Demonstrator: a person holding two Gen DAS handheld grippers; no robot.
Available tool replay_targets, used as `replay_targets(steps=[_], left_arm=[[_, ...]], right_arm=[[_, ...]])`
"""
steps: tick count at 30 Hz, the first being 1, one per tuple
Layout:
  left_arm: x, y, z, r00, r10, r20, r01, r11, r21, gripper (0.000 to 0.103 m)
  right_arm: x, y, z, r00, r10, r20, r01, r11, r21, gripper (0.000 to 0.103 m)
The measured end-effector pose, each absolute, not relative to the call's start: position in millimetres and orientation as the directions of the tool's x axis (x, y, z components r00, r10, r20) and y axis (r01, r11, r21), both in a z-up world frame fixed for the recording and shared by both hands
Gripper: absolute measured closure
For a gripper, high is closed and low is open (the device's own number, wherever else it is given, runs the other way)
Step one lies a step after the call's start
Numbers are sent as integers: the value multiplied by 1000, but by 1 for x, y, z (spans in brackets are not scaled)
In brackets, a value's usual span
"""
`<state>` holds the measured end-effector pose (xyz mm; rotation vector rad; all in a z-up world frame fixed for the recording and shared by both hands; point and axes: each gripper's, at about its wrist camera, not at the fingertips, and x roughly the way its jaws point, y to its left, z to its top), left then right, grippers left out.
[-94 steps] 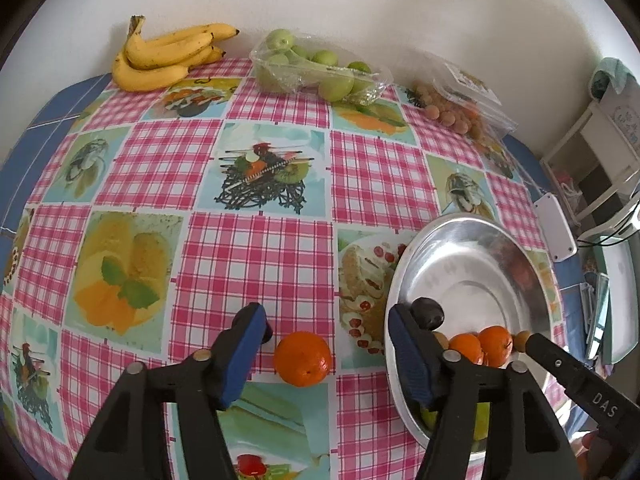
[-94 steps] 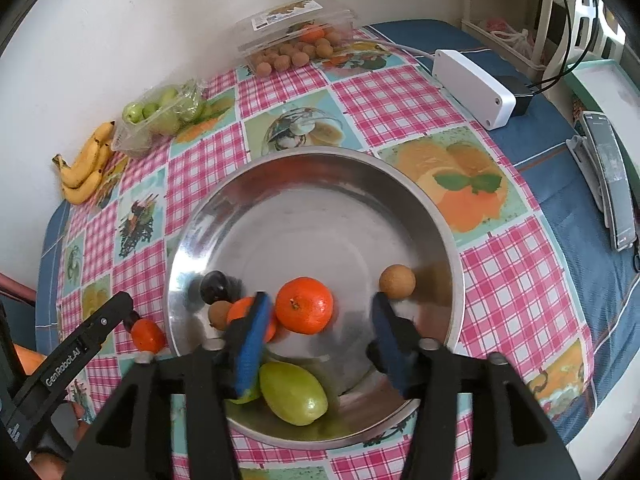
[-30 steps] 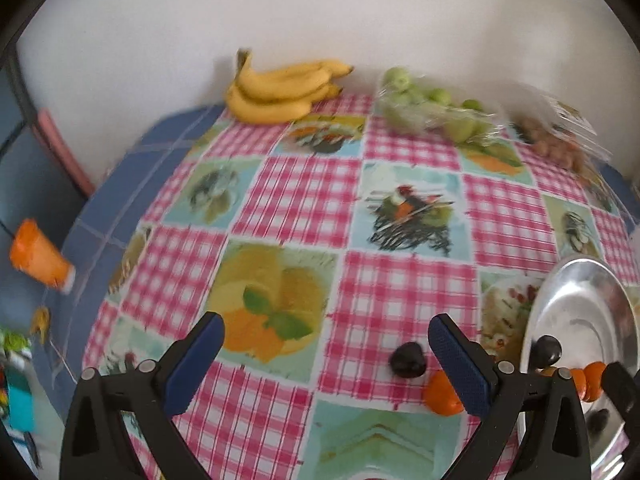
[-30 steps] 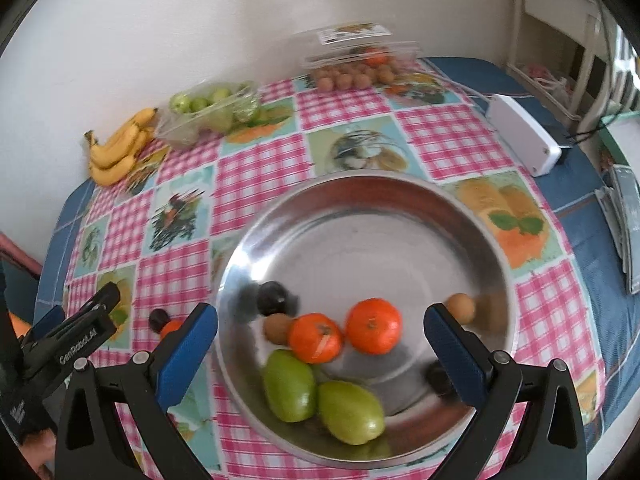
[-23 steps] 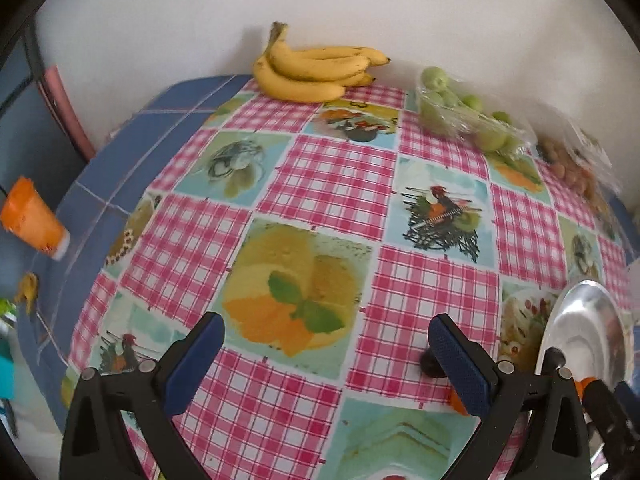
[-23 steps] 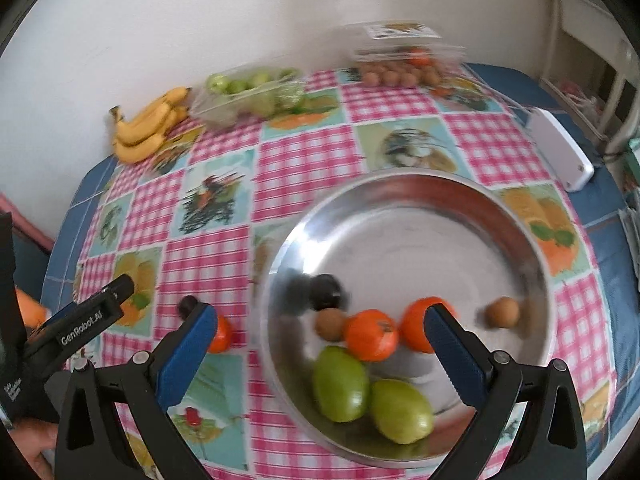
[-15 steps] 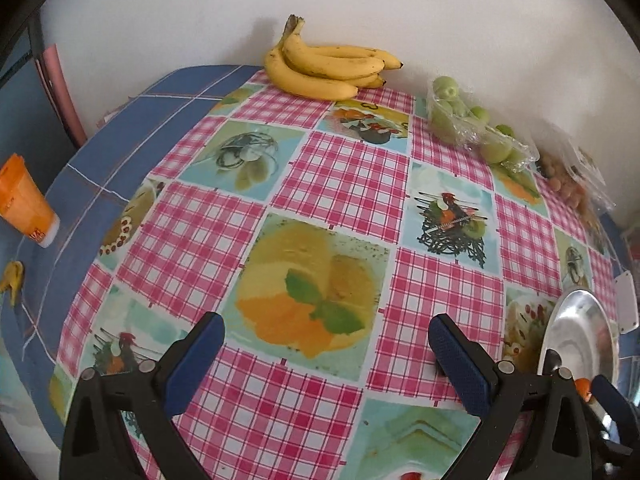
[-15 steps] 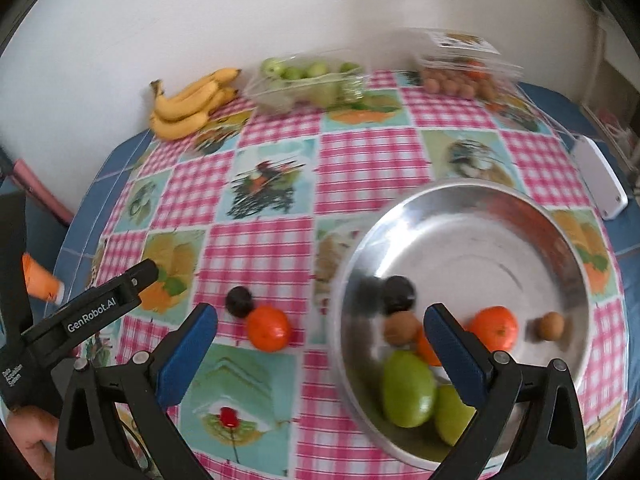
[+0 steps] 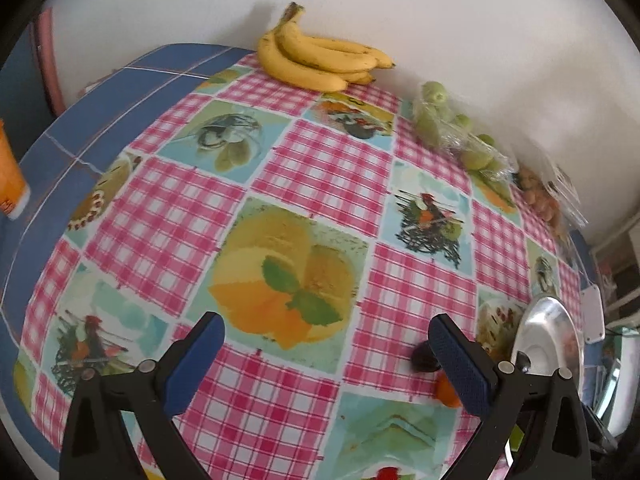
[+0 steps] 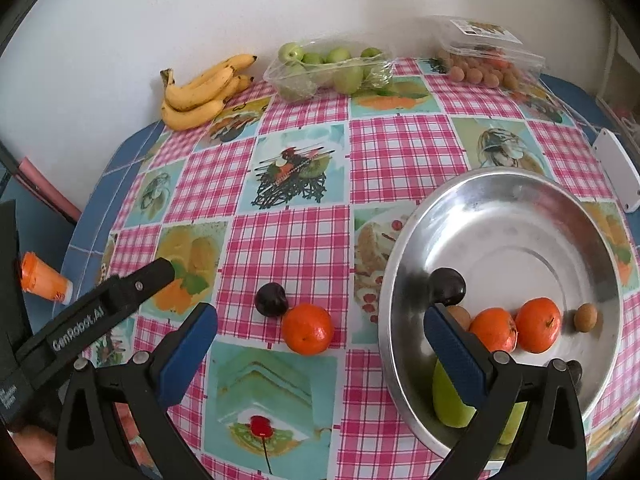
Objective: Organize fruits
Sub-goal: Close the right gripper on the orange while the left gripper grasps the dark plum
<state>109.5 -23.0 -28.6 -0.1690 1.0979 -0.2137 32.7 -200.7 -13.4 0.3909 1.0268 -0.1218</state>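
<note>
A steel bowl (image 10: pixel 520 200) holds two oranges (image 10: pixel 536 330), a dark plum (image 10: pixel 448 286), green fruits (image 10: pixel 448 400) and small brown fruits (image 10: pixel 586 317). An orange (image 10: pixel 307 329) and a dark plum (image 10: pixel 271 299) lie on the checked cloth left of the bowl, between the fingers of my right gripper (image 10: pixel 320 344), which is open and empty. My left gripper (image 9: pixel 324 354) is open and empty over the cloth; the plum (image 9: pixel 422 358) and orange (image 9: pixel 446 394) peek out behind its right finger (image 9: pixel 460 364). The left gripper shows in the right wrist view (image 10: pixel 100 304).
Bananas (image 10: pixel 204 92), a bag of green apples (image 10: pixel 332 68) and a clear box of small brown fruits (image 10: pixel 488 64) line the wall. A white device (image 10: pixel 616 170) lies at the right edge. An orange cup (image 10: pixel 42 278) stands off the table's left side.
Both grippers have swung left and pulled back. The right view now takes in the loose orange and plum between its fingers; the bowl has slid to the right of both views.
</note>
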Motion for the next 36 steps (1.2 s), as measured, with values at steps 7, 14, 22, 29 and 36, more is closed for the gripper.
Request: replay_targets(steps=[7, 14, 22, 29, 36], left_arm=[[112, -20, -36, 406, -258, -877, 66, 965, -253, 0], [112, -19, -42, 386, -248, -888, 50, 967, -249, 0], [114, -20, -47, 367, -249, -896, 54, 968, -247, 1], [117, -34, -46, 354, -283, -891, 96, 959, -267, 2], [119, -50, -54, 323, -299, -898, 128, 954, -271, 6]], right_arm=[[31, -200, -8, 567, 105, -817, 263, 917, 301, 1], [35, -192, -10, 562, 119, -818, 232, 927, 294, 6], [36, -193, -15, 551, 135, -823, 228, 925, 305, 36], [41, -188, -31, 490, 129, -862, 222, 938, 267, 53], [45, -184, -45, 443, 110, -890, 222, 948, 227, 57]])
